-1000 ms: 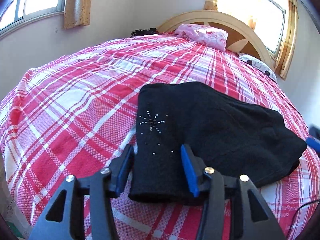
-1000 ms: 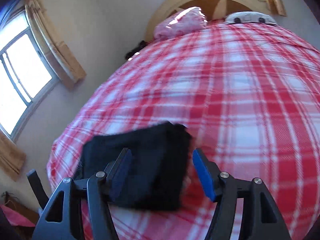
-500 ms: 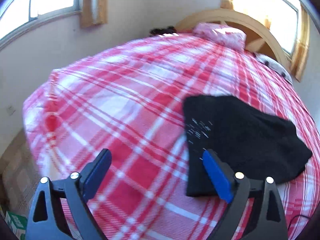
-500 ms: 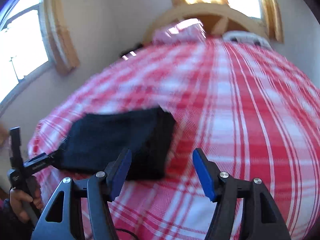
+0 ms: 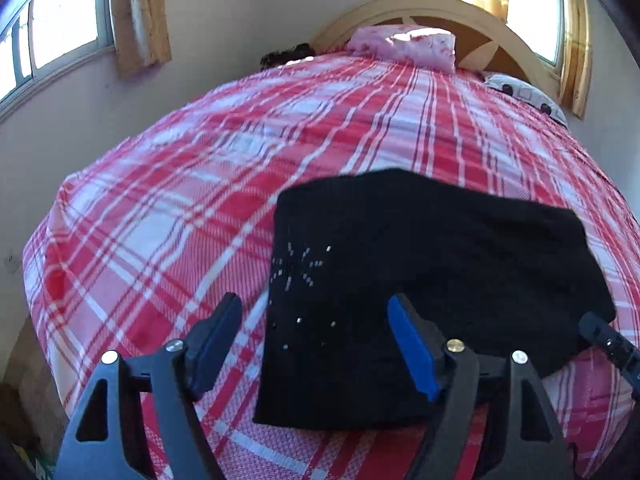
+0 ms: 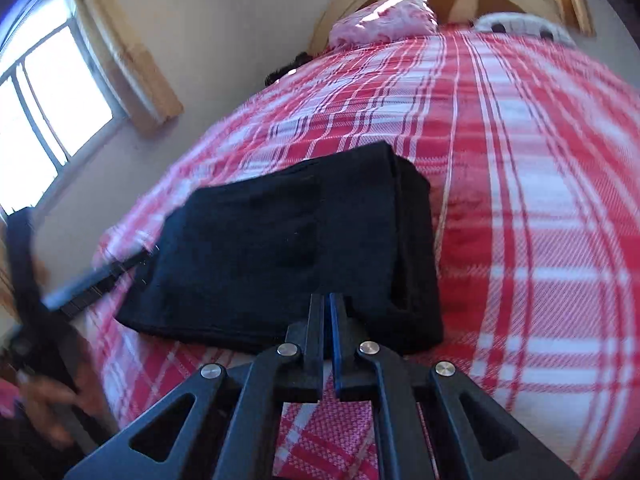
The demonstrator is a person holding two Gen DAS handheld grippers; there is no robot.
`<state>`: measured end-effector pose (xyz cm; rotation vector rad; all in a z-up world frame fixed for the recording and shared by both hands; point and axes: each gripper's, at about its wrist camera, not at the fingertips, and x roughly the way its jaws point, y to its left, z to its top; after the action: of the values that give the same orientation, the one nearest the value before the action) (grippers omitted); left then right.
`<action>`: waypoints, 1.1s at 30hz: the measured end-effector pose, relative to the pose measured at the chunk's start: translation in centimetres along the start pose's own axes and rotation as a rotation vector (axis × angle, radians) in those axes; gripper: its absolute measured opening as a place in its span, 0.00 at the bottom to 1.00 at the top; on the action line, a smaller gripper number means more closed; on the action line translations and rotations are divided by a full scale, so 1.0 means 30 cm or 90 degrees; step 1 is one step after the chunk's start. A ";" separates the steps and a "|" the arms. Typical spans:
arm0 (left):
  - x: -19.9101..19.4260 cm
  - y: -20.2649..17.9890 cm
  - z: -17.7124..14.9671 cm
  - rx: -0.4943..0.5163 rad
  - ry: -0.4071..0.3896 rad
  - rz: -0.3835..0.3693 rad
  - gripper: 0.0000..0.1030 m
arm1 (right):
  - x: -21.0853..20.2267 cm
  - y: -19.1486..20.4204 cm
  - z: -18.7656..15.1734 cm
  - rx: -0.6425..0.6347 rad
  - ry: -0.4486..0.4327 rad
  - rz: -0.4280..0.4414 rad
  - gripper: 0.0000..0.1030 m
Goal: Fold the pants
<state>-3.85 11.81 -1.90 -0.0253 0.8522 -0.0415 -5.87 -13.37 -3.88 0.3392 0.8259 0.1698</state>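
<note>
The black pants (image 5: 420,280) lie folded into a thick rectangle on the red plaid bed (image 5: 180,208), with small silver studs near the left end. My left gripper (image 5: 316,340) is open, its jaws wide apart over the pants' near left corner, holding nothing. In the right wrist view the pants (image 6: 288,248) lie just ahead of my right gripper (image 6: 326,312), whose jaws are closed together at the pants' near edge with no cloth visible between them. The left gripper shows blurred at the left of the right wrist view (image 6: 80,280).
A pink pillow (image 5: 404,44) and a white spotted pillow (image 5: 524,92) lie at the wooden headboard (image 5: 460,12). Windows with curtains stand on the left wall (image 5: 60,28). The bed's near edge drops off at the lower left. The plaid cover (image 6: 540,220) stretches right of the pants.
My right gripper's jaws have closed from wide open and it has moved up to the pants' near edge. My left gripper swung back right over the pants' left corner, still open.
</note>
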 end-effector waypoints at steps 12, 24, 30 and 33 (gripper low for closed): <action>-0.086 0.021 -0.035 -0.004 -0.008 0.018 0.85 | -0.060 -0.038 -0.048 0.121 -0.009 0.075 0.04; -0.237 -0.053 -0.074 0.052 -0.058 0.003 0.89 | -0.261 0.165 -0.108 0.024 -0.065 0.048 0.60; -0.325 -0.074 -0.086 0.077 -0.091 0.030 1.00 | -0.323 0.269 -0.105 -0.071 -0.116 -0.025 0.60; -0.370 -0.083 -0.095 0.085 -0.118 0.044 1.00 | -0.373 0.302 -0.112 -0.096 -0.154 -0.038 0.60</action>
<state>-13.36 9.83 4.68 0.1241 0.6630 -0.0308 -16.01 -7.25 4.99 0.1880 0.5795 0.1308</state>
